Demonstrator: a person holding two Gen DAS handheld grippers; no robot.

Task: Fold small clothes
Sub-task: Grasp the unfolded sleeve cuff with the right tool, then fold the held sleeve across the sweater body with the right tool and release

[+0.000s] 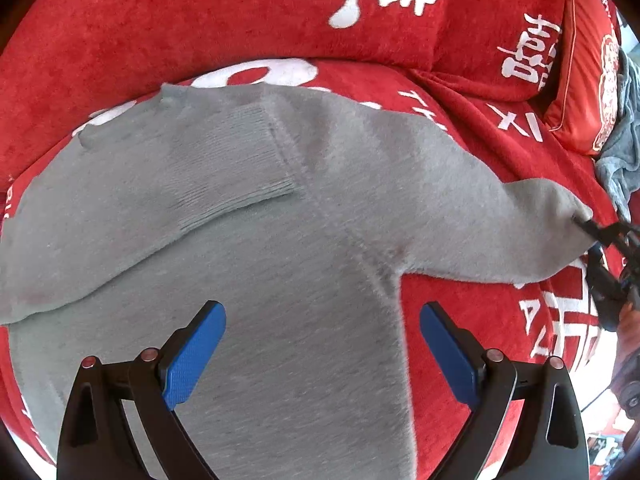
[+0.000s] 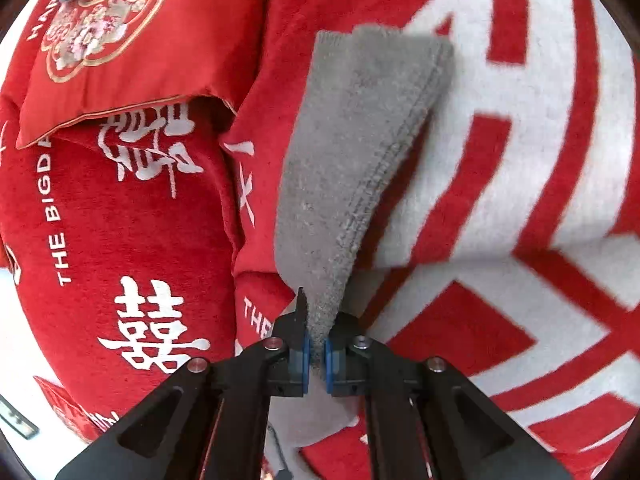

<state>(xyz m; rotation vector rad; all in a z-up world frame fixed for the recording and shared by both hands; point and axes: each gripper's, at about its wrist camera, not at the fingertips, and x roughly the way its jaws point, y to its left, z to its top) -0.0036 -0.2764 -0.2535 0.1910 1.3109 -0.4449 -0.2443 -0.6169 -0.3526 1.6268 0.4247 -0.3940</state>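
The left gripper (image 1: pixel 322 354) has matte black arms that fork into Y-shaped frames with triangular cut-outs. Its fingers (image 1: pixel 192 356) carry flat blue pads with a fine cross-hatched texture, and round silver bolt heads mark the pivots. The right gripper (image 2: pixel 316 354) is built the same: black linkage arms, silver pivot bolts, narrow blue pads (image 2: pixel 306 360) seen edge-on.

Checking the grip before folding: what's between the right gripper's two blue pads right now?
Grey knit: the end of the sweater's sleeve is pinched between the right gripper's closed pads, plainest in the right wrist view.
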